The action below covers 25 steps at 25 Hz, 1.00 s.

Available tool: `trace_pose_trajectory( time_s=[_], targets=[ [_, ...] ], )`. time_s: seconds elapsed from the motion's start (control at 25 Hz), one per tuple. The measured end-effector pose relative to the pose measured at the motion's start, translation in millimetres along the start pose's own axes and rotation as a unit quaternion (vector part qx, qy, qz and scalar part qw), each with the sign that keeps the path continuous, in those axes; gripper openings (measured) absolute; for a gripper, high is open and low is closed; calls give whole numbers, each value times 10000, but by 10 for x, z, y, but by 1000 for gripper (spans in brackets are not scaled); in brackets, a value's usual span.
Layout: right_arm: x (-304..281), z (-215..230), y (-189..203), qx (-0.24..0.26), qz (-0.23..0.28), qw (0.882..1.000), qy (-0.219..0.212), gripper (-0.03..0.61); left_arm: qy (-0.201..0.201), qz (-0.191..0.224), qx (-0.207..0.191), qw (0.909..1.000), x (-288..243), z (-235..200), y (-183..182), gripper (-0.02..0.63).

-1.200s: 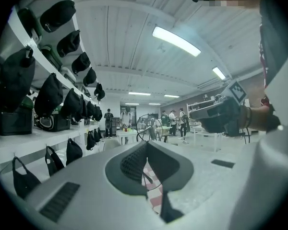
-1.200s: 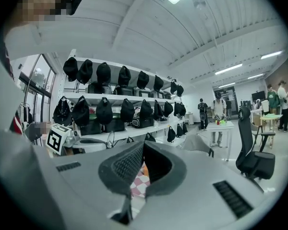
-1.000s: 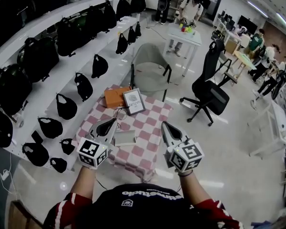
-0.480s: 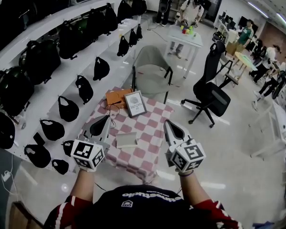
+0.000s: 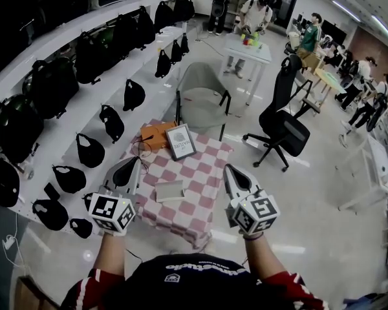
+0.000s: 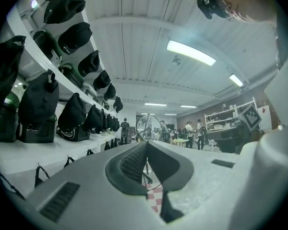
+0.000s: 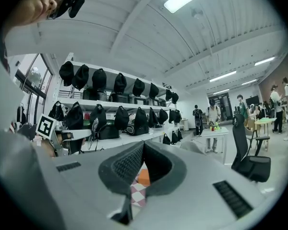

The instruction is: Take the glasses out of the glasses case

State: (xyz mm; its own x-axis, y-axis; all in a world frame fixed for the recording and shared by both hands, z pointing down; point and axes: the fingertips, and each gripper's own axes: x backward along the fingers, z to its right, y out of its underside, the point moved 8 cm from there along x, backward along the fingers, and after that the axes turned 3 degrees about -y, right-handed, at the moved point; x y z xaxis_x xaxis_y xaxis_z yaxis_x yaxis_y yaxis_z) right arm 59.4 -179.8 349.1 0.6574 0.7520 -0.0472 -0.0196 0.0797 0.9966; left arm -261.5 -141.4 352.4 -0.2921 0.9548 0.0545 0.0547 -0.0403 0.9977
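A thin wire-framed pair of glasses [image 5: 141,148] hangs at the tip of my left gripper [image 5: 136,162], which is shut on it over the left edge of the table. In the left gripper view a round lens rim of the glasses [image 6: 149,127] stands just past the closed left gripper [image 6: 146,143]. The flat grey-green glasses case [image 5: 170,190] lies on the checkered cloth [image 5: 204,173] between the two grippers. My right gripper [image 5: 231,170] is shut with nothing in it, to the right of the case; in its own view the right gripper [image 7: 143,145] points over the cloth.
An orange box [image 5: 154,136] and a framed sign [image 5: 180,141] stand at the table's far side. A grey chair [image 5: 204,95] is behind the table, a black office chair [image 5: 283,124] to the right. Shelves of black bags [image 5: 84,57] run along the left.
My left gripper has moved leftward with the glasses, away from the case. The right gripper has barely shifted and the case has stayed put.
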Motion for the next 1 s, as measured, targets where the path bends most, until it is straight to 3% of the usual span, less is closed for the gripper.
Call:
trace_pose_trajectory(
  time_s=[0.64, 1.0],
  targets=[
    [230, 405, -176, 97, 116, 9997, -210, -6, -287, 145, 214, 9993, -70, 475, -51, 11],
    [348, 585, -251, 115, 210, 9994, -256, -6, -310, 184, 130, 9993, -125, 706, -135, 11]
  ],
)
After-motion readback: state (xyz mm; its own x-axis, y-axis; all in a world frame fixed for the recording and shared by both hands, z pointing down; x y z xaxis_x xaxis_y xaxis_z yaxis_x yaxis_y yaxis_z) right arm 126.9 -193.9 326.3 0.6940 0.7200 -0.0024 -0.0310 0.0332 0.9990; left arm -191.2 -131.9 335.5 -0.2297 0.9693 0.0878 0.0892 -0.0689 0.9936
